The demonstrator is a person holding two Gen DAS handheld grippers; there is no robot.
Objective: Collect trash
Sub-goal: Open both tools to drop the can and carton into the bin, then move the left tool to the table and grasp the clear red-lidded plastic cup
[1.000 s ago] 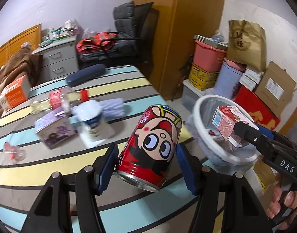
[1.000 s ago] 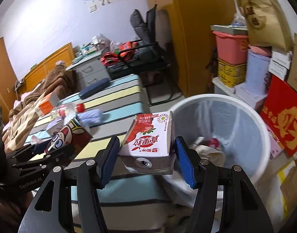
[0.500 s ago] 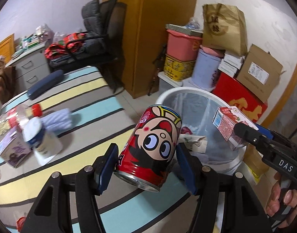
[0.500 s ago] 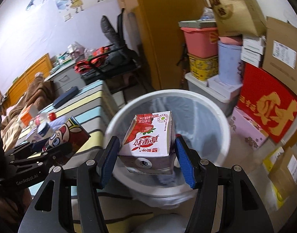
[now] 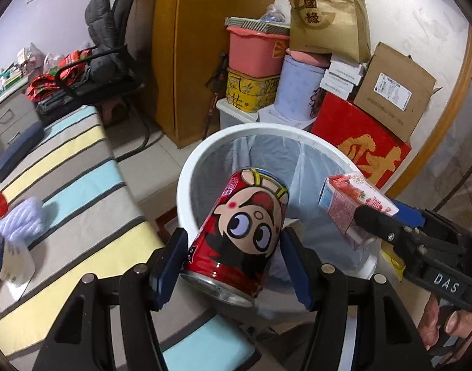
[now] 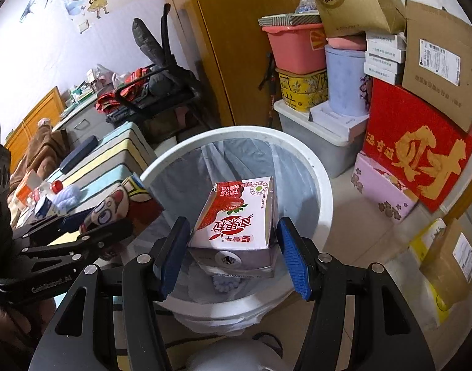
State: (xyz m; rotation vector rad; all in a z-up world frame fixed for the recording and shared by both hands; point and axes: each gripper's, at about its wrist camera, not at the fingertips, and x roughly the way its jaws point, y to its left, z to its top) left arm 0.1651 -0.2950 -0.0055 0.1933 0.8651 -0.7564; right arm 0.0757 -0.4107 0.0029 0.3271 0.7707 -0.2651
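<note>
Stacked boxes and tubs are seen behind a white trash bin [image 5: 186,185] in the left wrist view, with a striped bench [image 5: 66,185] at left. A red cartoon can [image 5: 239,235] is clamped tilted in the left gripper [image 5: 236,259], over the bin's near rim. From the right wrist view, a strawberry milk carton [image 6: 236,216] is held between the blue pads of the right gripper [image 6: 233,253], above the bin's lined opening.
</note>
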